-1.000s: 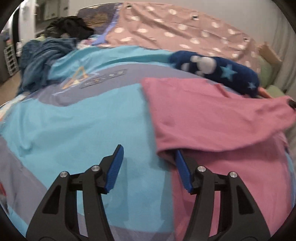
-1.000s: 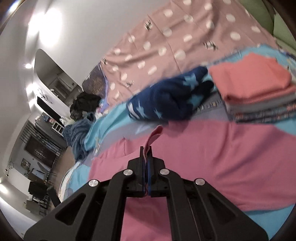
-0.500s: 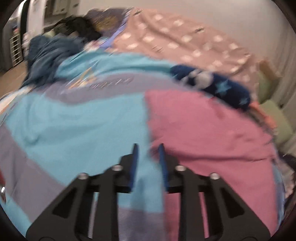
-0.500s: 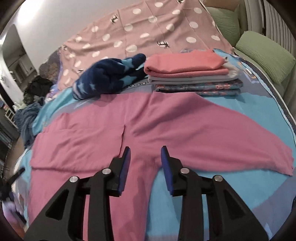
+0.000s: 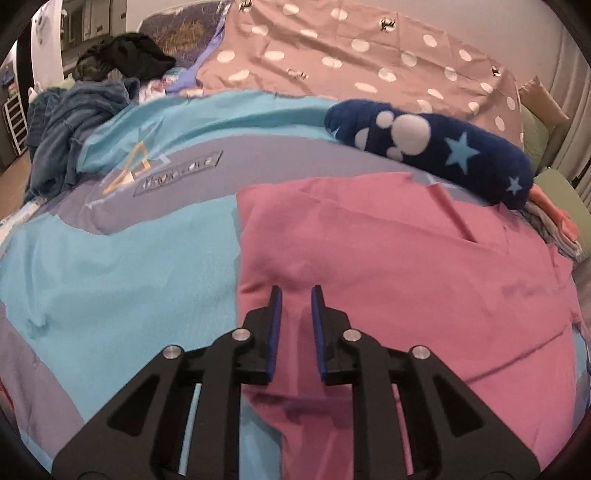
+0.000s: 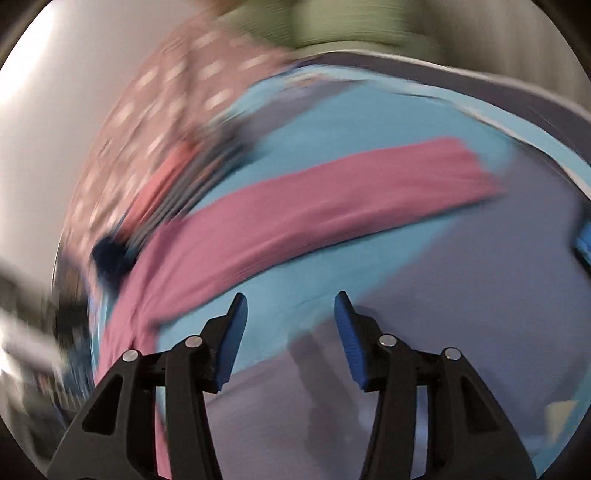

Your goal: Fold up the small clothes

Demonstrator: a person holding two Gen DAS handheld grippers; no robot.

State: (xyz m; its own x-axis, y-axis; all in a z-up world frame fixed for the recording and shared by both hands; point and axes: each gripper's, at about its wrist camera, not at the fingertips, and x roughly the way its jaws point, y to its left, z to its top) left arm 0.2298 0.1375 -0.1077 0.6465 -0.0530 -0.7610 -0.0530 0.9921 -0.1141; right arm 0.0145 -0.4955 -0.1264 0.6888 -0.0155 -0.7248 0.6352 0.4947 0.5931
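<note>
A pink long-sleeved garment (image 5: 388, 266) lies spread flat on the blue and grey bedsheet (image 5: 129, 266). My left gripper (image 5: 296, 291) sits low over the garment's left part. Its jaws stand a narrow gap apart and are opening slightly, and pink cloth shows in the gap without being clamped. The right wrist view is blurred by motion. There my right gripper (image 6: 290, 299) is opening, with nothing between its fingers, above bare sheet (image 6: 461, 295). One pink sleeve (image 6: 314, 206) stretches across beyond it.
A navy plush item with stars (image 5: 424, 147) lies behind the garment. A stack of folded clothes (image 5: 554, 221) sits at the right. A dotted pink blanket (image 5: 351, 55) covers the far side. Dark blue and black clothes (image 5: 66, 122) are heaped at far left. Green cushions (image 6: 351, 26) border the bed.
My right gripper let go of the pink cloth, opened, and swung away over bare sheet. The raised fold now lies flat. My left gripper narrowed and shifted right onto the garment.
</note>
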